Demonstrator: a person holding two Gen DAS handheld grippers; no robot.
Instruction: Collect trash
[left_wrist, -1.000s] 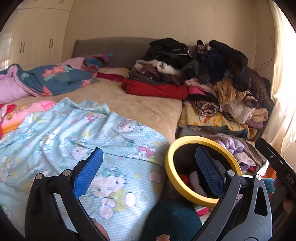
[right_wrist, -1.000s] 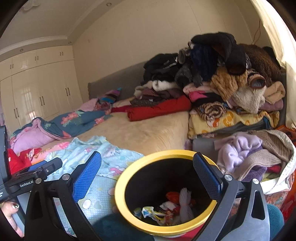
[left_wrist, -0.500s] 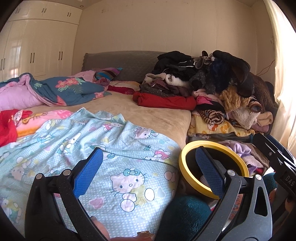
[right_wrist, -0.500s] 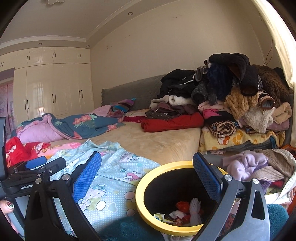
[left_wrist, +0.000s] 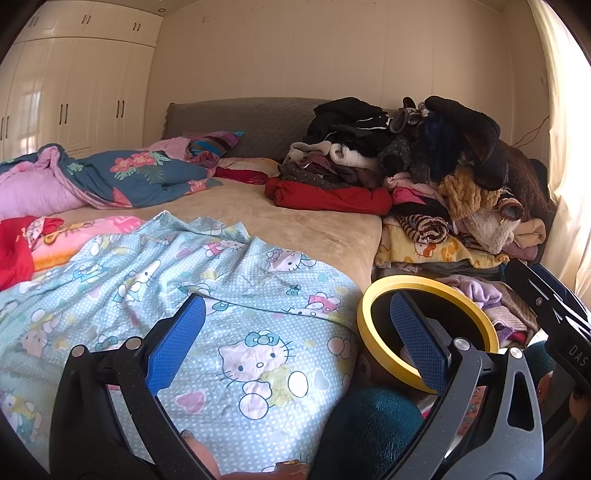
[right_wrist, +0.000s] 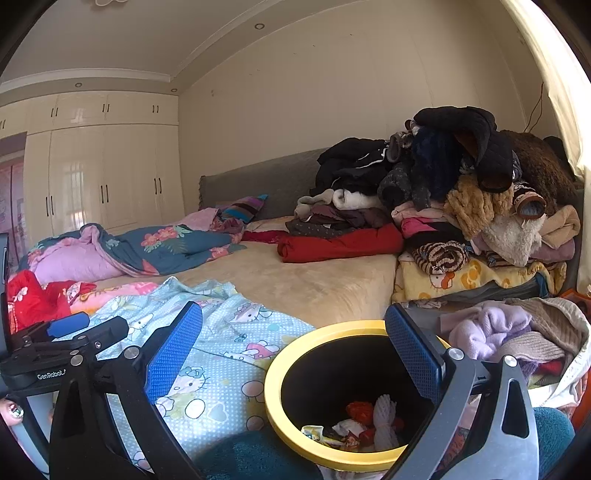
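Note:
A black bin with a yellow rim (right_wrist: 291, 354) stands beside the bed; it also shows in the left wrist view (left_wrist: 369, 306). Crumpled wrappers and other trash (right_wrist: 364, 424) lie at its bottom. My left gripper (left_wrist: 295, 343) is open and empty, held over the Hello Kitty blanket (left_wrist: 236, 295). My right gripper (right_wrist: 291, 350) is open and empty, above the bin's left rim. The other gripper's body shows at the left edge of the right wrist view (right_wrist: 55, 354) and at the right edge of the left wrist view (left_wrist: 554, 314).
A bed (right_wrist: 303, 280) with a beige sheet fills the middle. A tall pile of clothes (right_wrist: 461, 192) sits at the bed's right side. A floral quilt (right_wrist: 147, 243) lies at the left. White wardrobes (right_wrist: 92, 173) line the far left wall.
Both cameras have tilted upward and pulled back; the bin sits lower and further right in both views. Both grippers stay open and empty.

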